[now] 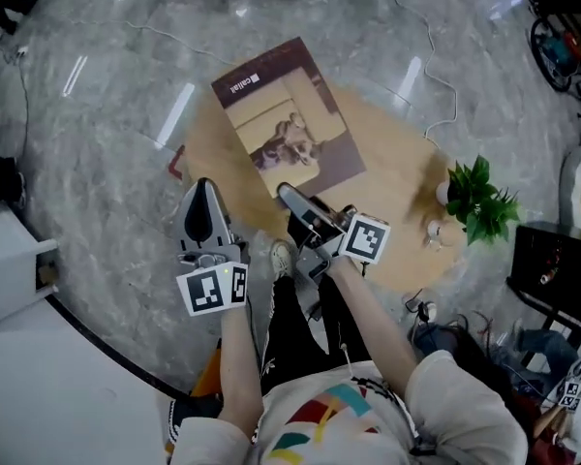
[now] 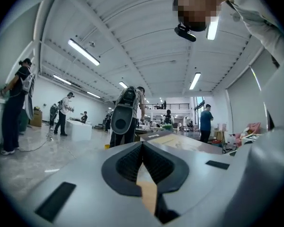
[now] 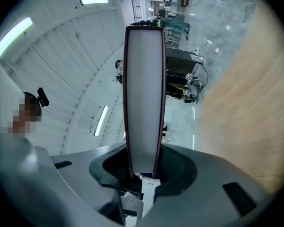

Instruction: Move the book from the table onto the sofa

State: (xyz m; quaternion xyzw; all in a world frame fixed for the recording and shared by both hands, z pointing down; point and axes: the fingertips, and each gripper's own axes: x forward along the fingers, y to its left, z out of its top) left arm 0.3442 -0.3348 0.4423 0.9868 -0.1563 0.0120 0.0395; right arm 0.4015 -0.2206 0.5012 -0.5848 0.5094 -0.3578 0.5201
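At frame centre, above the desk [image 1: 399, 184], the book [image 1: 289, 114] is being gripped edgewise by the right tongs [image 1: 287, 195]; the left tongs [image 1: 205, 188] are being held clenched, empty.

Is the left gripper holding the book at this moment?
No: the left gripper has its jaws closed together on nothing, and the book is clamped only in the right gripper.

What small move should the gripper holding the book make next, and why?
Probably carry the book sideways, clear of the table, without loosening the grip. The right gripper is shut on the book's edge and holds it out over the table, with a potted plant standing on it. No sofa shows in any view, so the person likely must turn to find it.
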